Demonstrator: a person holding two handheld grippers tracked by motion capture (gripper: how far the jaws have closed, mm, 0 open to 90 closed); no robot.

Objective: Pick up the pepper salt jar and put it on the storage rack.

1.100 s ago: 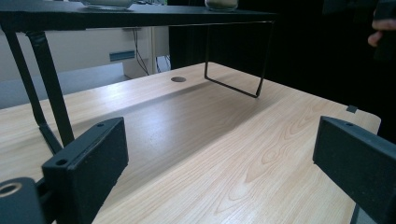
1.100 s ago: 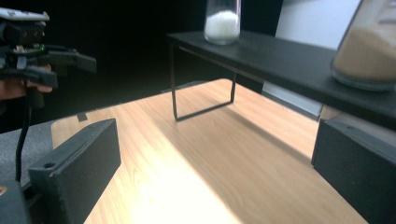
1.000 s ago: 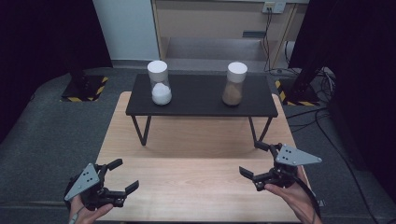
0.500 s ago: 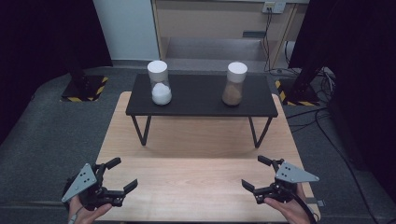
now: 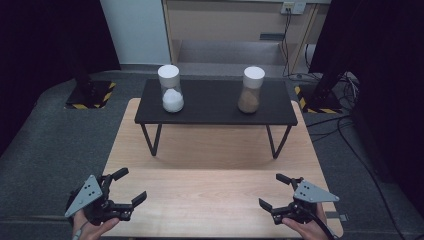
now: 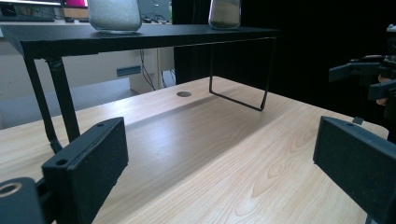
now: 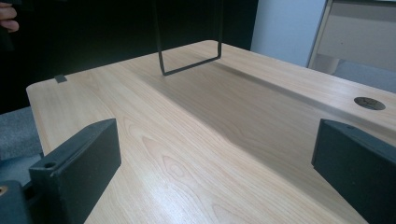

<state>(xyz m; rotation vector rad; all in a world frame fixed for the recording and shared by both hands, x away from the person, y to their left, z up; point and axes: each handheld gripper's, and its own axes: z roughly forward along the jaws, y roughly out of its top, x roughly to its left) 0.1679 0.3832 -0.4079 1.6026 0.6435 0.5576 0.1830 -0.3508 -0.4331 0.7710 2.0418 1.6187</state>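
Note:
Two clear jars with white lids stand on a black raised shelf [image 5: 215, 107] at the table's far side. The left jar [image 5: 171, 90] holds white grains, the right jar [image 5: 251, 91] brown ones. My left gripper [image 5: 131, 185] hovers open over the near left of the wooden table [image 5: 200, 150], holding nothing. My right gripper [image 5: 271, 190] is open and holds nothing at the near right. Along the left gripper [image 6: 219, 158] I see both jar bases [image 6: 114, 14] and the right gripper [image 6: 359, 77] far off. The right gripper [image 7: 215, 163] faces bare wood.
The shelf stands on thin black wire legs [image 7: 189, 46] with open room beneath it. A round cable hole [image 7: 369, 103] lies in the tabletop. Grey carpet, stands with hazard-striped bases [image 5: 90, 95] and cables [image 5: 345, 125] surround the table.
My right gripper has drawn back toward the table's near edge and stayed open. The left gripper has barely moved. The jars stand as before.

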